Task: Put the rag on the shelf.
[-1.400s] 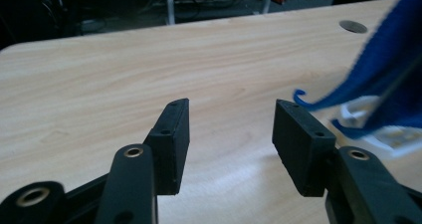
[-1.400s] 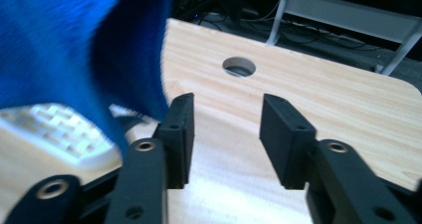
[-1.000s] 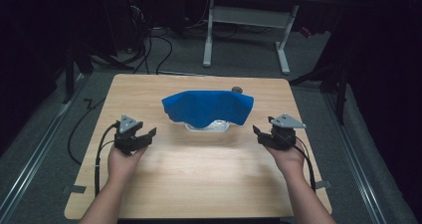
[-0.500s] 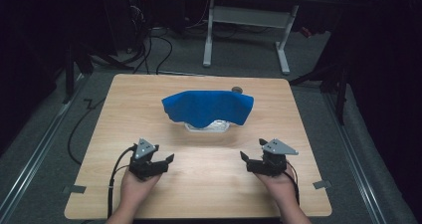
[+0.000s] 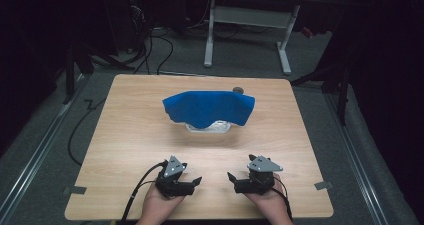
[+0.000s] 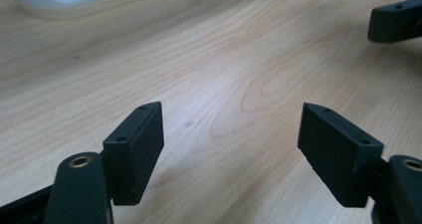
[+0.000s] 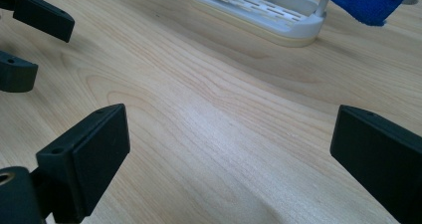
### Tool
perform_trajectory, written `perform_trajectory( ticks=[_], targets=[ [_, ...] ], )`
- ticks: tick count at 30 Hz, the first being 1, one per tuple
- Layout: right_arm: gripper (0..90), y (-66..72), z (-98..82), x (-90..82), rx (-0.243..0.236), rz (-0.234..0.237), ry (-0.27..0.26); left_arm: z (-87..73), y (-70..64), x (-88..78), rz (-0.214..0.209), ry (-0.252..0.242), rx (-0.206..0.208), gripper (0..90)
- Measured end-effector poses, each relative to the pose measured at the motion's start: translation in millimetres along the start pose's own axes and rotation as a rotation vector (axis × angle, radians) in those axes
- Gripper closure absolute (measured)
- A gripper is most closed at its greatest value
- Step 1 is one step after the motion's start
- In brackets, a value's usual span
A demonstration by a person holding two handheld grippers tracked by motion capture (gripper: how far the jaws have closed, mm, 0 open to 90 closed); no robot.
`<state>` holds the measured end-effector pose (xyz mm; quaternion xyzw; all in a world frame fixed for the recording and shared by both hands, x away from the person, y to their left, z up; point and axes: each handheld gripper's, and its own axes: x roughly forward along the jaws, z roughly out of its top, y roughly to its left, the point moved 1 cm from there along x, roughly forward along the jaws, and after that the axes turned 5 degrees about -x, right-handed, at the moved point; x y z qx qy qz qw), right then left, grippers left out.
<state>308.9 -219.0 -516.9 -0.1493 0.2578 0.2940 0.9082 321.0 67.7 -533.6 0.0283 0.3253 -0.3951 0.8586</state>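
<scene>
Near the bottom edge, both grippers, left gripper (image 5: 196, 181) and right gripper (image 5: 231, 178), are sitting withdrawn from the blue cloth (image 5: 210, 109), jaws just opened wide (empty), suggesting release is done.

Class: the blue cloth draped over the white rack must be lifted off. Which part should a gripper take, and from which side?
Probably the blue cloth's right corner: it overhangs the white rack, free of the table, so a jaw fits each side. Come from the near right with the open right gripper.

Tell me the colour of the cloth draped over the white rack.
The cloth is plain bright blue, clearest in the high view, where it covers the white rack.
</scene>
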Motion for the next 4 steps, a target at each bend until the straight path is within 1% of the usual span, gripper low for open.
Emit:
perform_trajectory(
  ticks=[3,4],
  targets=[
    [2.3,-1.4,-1.1,-0.4,0.010,0.005,-0.002,-0.5,5.3,-1.9,0.009,-0.010,-0.026,26.8],
    [2.3,-1.8,-1.0,-0.4,0.011,0.005,-0.004,0.0,6.7,-3.0,0.012,-0.011,-0.026,26.7]
  ],
)
